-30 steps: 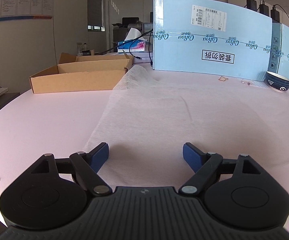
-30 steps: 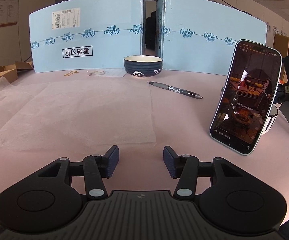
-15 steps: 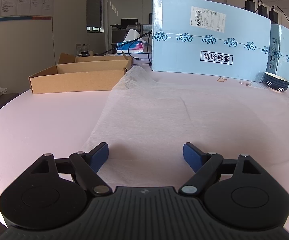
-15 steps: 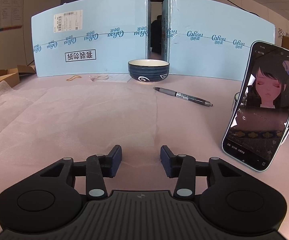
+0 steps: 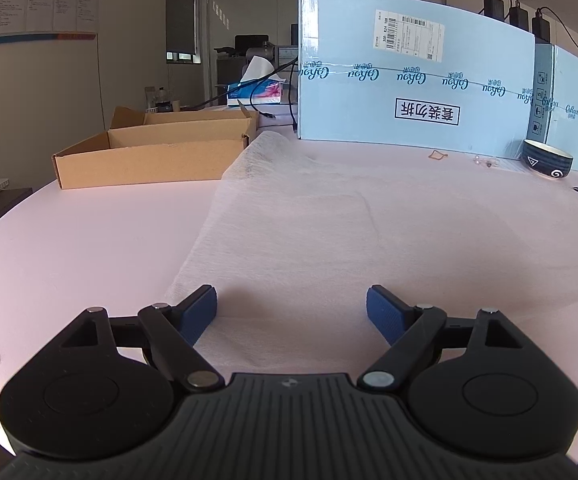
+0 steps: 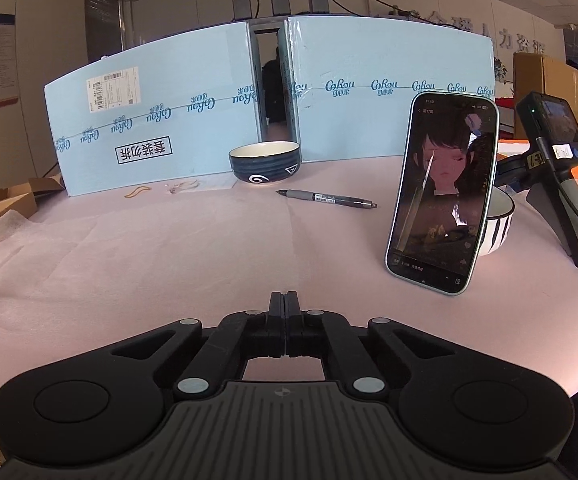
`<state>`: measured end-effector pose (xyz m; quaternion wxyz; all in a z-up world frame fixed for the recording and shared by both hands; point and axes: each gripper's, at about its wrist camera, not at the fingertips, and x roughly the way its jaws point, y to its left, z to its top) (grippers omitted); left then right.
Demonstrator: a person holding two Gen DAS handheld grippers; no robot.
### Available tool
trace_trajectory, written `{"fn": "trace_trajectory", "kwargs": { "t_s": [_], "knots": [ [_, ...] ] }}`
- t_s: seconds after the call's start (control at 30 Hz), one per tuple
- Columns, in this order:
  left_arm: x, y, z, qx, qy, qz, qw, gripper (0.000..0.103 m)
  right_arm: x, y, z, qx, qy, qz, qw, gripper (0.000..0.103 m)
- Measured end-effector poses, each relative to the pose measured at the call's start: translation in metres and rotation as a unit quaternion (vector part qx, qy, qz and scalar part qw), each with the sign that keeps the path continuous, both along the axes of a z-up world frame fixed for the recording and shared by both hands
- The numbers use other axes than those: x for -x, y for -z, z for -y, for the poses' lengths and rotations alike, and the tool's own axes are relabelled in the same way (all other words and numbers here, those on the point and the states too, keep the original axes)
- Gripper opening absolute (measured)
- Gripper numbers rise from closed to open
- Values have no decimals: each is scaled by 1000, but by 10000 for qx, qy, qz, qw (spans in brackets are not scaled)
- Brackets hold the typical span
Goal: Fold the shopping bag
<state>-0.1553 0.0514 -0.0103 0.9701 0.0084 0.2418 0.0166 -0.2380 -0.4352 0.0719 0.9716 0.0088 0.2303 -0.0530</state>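
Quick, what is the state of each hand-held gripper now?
Left hand-held gripper: open, over the white bag, gripping nothing.
Right hand-held gripper: shut; whether it pinches the bag cannot be told.

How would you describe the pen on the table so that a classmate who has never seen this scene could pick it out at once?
Start at the two pale blue boxes standing along the back of the pink table. Just in front of the gap between them sits a dark blue bowl. The pen lies flat beside it, towards the propped-up phone: the only long, thin, grey thing there.
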Motion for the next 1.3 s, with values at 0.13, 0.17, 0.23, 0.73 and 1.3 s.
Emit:
{"fn": "trace_trajectory", "kwargs": {
  "t_s": [0.13,0.17,0.23,0.73,1.3],
  "knots": [
    [5,-2,5,19,141,-49,9999,81,7,11,4,0,207,-160,9997,1],
    [7,-3,8,2,214,-80,9997,81,7,14,6,7,298,-189,9994,1],
    [11,-5,11,-71,295,-138,9994,81,9,15,11,-22,401,-155,9991,1],
    [18,-36,23,331,499,372,9975,80,29,9,23,-1437,441,111,9886,26],
    [-11,-23,72,428,1427,232,9886,80,30,29,54,-4020,1024,514,9084,24]
  ]
}}
